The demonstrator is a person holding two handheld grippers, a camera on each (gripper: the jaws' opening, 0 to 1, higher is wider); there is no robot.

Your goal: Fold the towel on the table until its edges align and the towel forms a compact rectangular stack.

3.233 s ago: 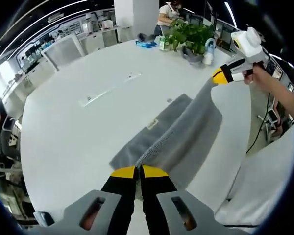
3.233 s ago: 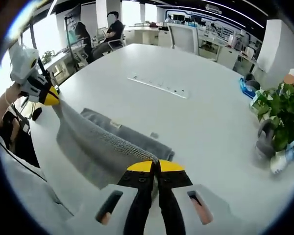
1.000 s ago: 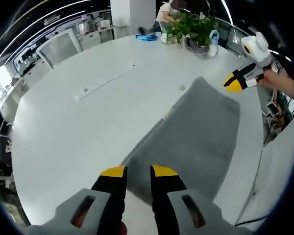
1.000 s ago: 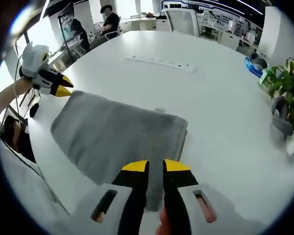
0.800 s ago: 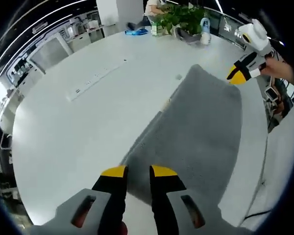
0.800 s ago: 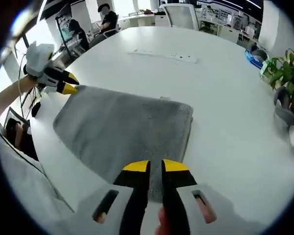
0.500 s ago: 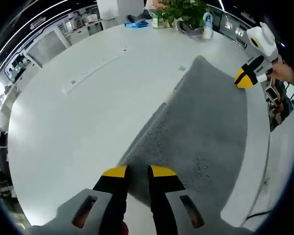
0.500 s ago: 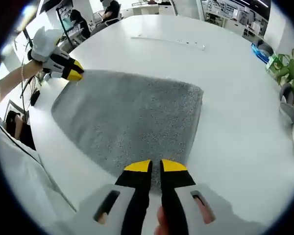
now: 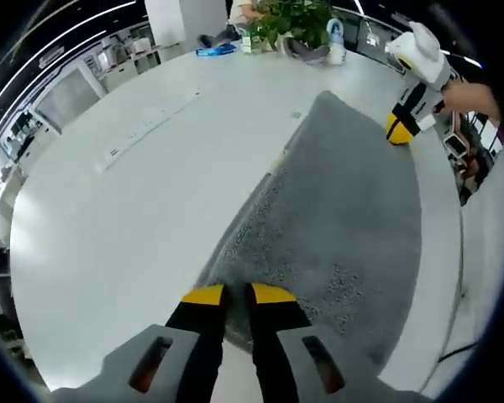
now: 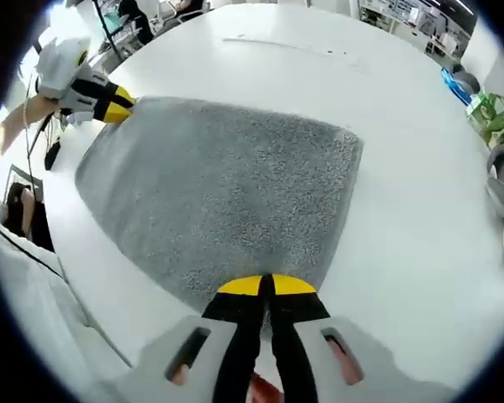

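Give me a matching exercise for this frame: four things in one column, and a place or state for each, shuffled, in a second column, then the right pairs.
Things:
1. towel
2. right gripper
3. potted plant
4. power strip

Places or states:
A. at the far edge of the table, beside a bottle
B. lying flat and grey, folded over
C. jaws closed at a near towel edge
D. long and white, on bare tabletop away from the towel

Pairs: 1-B, 2-C, 3-A, 4-D
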